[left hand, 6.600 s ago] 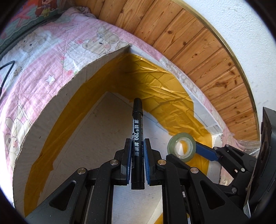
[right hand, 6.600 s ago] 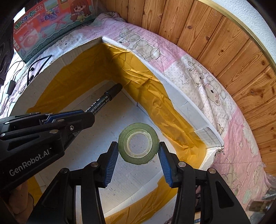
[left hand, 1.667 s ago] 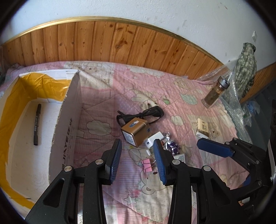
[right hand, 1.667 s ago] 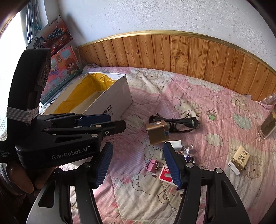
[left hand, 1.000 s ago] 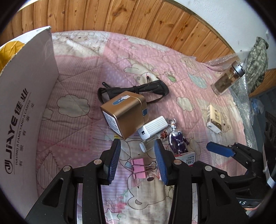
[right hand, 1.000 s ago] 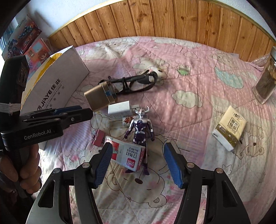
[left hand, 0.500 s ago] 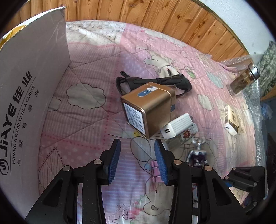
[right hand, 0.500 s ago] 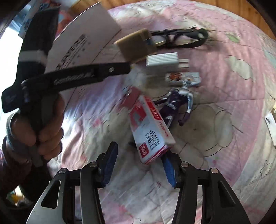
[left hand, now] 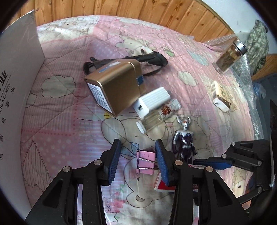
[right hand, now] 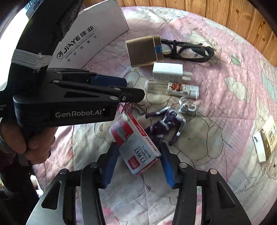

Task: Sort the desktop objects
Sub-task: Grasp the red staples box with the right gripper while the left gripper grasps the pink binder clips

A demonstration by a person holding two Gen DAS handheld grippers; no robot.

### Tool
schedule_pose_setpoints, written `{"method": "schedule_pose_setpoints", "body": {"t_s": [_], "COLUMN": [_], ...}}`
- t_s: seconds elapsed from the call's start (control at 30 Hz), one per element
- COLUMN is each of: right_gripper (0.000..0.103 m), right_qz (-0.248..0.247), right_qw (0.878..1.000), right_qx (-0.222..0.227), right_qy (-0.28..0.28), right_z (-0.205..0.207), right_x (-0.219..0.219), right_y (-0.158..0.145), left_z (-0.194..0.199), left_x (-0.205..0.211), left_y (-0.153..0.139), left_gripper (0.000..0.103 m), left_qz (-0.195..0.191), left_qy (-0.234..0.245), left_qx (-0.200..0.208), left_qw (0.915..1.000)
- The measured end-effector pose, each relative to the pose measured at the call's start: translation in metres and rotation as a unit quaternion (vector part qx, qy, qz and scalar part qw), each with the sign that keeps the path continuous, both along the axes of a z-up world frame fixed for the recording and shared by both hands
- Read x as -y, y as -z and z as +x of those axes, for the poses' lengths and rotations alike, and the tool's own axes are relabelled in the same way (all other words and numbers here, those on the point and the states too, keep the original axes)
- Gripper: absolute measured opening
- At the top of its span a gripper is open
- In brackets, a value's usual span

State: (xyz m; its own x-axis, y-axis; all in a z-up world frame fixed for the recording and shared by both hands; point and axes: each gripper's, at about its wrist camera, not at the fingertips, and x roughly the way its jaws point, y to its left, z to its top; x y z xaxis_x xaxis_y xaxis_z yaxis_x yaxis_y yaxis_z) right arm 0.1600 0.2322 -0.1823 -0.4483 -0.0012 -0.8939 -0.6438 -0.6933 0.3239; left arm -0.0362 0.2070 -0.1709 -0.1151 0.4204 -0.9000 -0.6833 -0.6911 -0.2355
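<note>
My left gripper is open, its pads on either side of a pink binder clip that lies on the pink quilt. My right gripper is open around a red and white staples box, which rests on the quilt; the box also shows in the left wrist view. Just beyond lie a purple and silver toy figure, a small clear bottle, a white charger, a gold box and black glasses.
The white cardboard box stands at the left, its wall printed JIAYE. A small yellow and white pack and a glass jar lie at the right. Wood panelling runs behind the quilt.
Both grippers left the box empty, the pen lying inside it, and swung over the quilt. In the last second they dropped, the left around the pink clip and the right around the staples box.
</note>
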Motion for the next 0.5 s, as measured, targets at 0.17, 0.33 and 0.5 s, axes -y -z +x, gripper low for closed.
{"method": "schedule_pose_setpoints", "body": {"t_s": [0.17, 0.33, 0.5], "right_gripper": [0.03, 0.029, 0.03], "right_qz": [-0.01, -0.046, -0.073], "right_qw": [1.0, 0.999, 0.995], "right_qx": [0.019, -0.017, -0.06], "right_qy": [-0.021, -0.017, 0.009], "right_z": [0.011, 0.017, 0.011], "right_x": [0.013, 0.019, 0.017], "right_y": [-0.007, -0.006, 0.005], "left_z": [0.012, 0.018, 0.025], "left_x": [-0.002, -0.005, -0.003], "left_y": [-0.003, 0.0, -0.001], "left_gripper": [0.044, 0.049, 0.046], "left_qz": [0.001, -0.005, -0.003], "left_qy": [0.021, 0.029, 0.042], "left_qx": [0.004, -0.005, -0.032], "left_qw": [0.9998, 0.9996, 0.9986]}}
